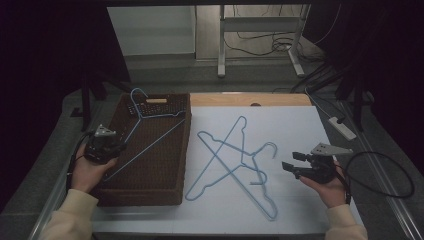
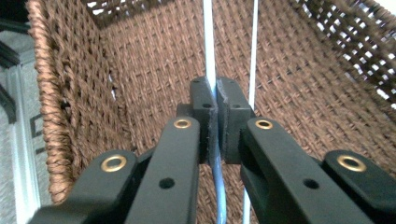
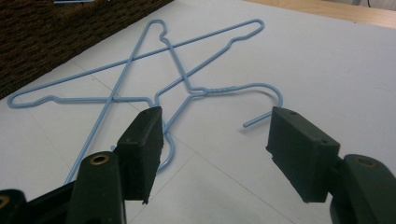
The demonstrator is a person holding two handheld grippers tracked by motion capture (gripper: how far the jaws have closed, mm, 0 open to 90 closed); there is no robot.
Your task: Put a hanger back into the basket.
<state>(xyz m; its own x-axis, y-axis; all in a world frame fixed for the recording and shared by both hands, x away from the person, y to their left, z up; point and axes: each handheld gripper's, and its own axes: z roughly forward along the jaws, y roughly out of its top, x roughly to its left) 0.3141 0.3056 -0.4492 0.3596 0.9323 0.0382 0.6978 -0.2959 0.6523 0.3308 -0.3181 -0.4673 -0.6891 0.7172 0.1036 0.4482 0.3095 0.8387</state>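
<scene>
At left of the frame, a blue wire hanger (image 1: 150,131) lies slanted in the brown wicker basket (image 1: 165,190), your left tool (image 2: 214,100) clamped on its wire, while your right tool (image 1: 291,162), jaws apart, hovers at lower right beside two crossed hangers (image 1: 227,155) on the white tabletop (image 1: 300,125).
</scene>
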